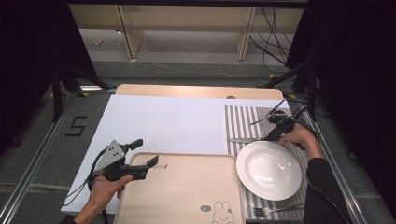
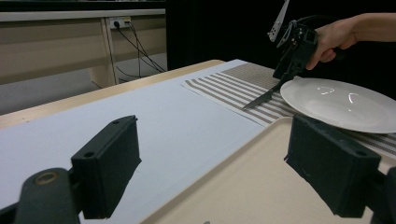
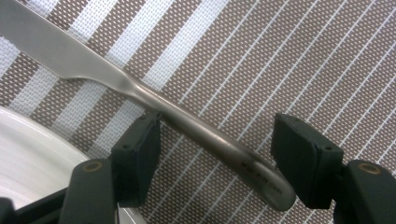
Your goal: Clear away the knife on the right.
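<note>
From above, the right gripper (image 1: 274,132) reaches down to a knife (image 1: 241,140) on the striped mat (image 1: 238,122), just past the white plate (image 1: 268,170). The left gripper (image 1: 140,158) hangs spread over the tray (image 1: 187,186).

In the left gripper view, the knife (image 2: 262,99) lies beside the plate (image 2: 341,103).

In the right gripper view, the jaws stand apart around the knife handle (image 3: 219,144), not pinching it.

Even overhead light, dark surroundings, near fingers blurred

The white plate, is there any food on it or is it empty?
Empty. The plate shows a bare, shiny white surface on the striped mat, with nothing lying on it.
</note>
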A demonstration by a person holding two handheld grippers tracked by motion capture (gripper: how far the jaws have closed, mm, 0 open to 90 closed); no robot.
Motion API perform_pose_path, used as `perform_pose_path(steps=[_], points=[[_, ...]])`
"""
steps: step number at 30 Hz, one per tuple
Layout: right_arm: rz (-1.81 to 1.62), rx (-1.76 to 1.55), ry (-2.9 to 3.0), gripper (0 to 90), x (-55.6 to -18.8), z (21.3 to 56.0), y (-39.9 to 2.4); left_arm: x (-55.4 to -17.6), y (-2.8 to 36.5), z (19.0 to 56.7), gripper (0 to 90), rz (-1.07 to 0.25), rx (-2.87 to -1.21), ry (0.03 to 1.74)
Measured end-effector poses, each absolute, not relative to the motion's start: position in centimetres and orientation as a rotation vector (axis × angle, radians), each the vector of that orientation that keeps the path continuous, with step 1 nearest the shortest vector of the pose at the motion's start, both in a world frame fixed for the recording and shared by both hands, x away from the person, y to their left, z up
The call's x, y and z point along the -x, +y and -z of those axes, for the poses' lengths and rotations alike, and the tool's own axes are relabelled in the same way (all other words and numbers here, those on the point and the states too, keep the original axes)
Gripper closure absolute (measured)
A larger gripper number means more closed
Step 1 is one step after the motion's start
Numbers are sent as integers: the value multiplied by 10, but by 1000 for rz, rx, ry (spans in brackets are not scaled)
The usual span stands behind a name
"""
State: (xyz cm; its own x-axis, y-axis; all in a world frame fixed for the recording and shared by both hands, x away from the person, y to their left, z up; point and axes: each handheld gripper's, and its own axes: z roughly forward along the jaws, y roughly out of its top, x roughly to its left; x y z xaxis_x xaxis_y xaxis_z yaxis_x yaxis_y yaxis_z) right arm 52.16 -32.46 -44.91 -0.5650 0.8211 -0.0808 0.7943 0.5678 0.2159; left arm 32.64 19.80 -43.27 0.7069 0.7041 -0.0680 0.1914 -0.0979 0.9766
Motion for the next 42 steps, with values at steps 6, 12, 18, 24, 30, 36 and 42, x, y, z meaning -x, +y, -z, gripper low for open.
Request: perform_pose_path(steps=[6,12,18,24,30,36,42], points=[[-209,-1318,2642,368,-523,450,-322,-327,198,433,168,-504,-1648,737],[-158,-1310,2673,398,-525,449,-319,-326,197,433,169,-502,-1646,736],[-123,-1301,2664,399,-525,452,-322,-327,197,433,169,-502,-1648,736],[-125,-1242,2685,429,-523,451,-319,-327,197,433,170,-502,-1649,739],[-106,-1196,2705,472,-523,451,-313,-327,197,433,170,-504,-1649,738],[-92,-1146,2730,533,-523,450,-311,-327,197,433,170,-502,-1648,736],[-77,-1103,2742,579,-523,450,-308,-326,197,433,171,-503,-1648,736]])
